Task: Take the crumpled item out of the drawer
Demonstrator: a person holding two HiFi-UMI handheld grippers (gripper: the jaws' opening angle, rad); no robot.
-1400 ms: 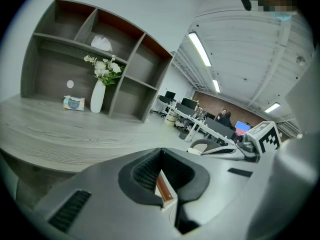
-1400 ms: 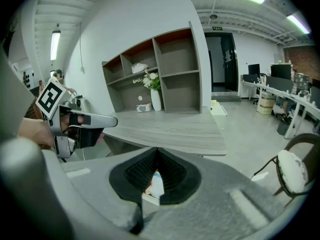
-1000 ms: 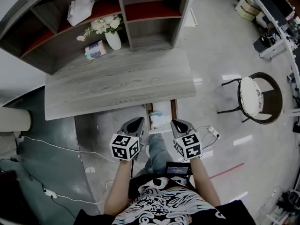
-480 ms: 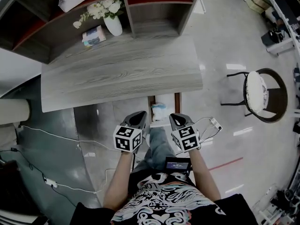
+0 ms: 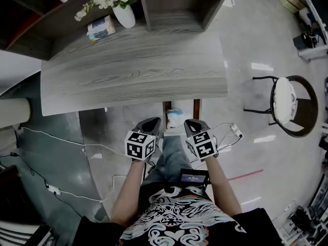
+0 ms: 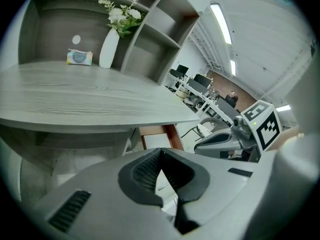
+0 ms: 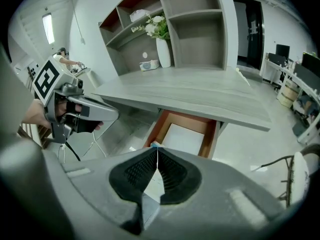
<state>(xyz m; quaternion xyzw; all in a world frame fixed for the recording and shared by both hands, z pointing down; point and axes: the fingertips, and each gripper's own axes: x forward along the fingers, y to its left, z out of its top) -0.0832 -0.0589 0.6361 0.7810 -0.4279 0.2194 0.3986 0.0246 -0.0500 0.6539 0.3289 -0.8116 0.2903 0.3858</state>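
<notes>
The open drawer [image 5: 196,111] sticks out from under the grey wooden desk [image 5: 133,76], and its wooden sides show in the right gripper view [image 7: 212,134]. A pale crumpled item [image 5: 174,118] lies in it; only a light-blue bit [image 7: 154,145] peeks over my right jaws. My left gripper [image 5: 152,122] hovers just left of the drawer front, shut and holding nothing [image 6: 160,152]. On the other side, my right gripper [image 5: 190,122] hangs by the drawer's right, also shut and holding nothing [image 7: 157,149]. Each gripper shows in the other's view, left [image 7: 82,115] and right [image 6: 222,140].
A white vase of flowers [image 5: 124,15] and a small tissue pack [image 5: 101,28] stand at the desk's back under the shelf unit [image 5: 179,4]. A round-seat chair [image 5: 287,104] stands to the right. Cables [image 5: 51,142] trail over the floor at the left.
The desk and drawer have slid lower in the head view as the head came forward. Both grippers stay shut before the drawer, a little closer to its front.
</notes>
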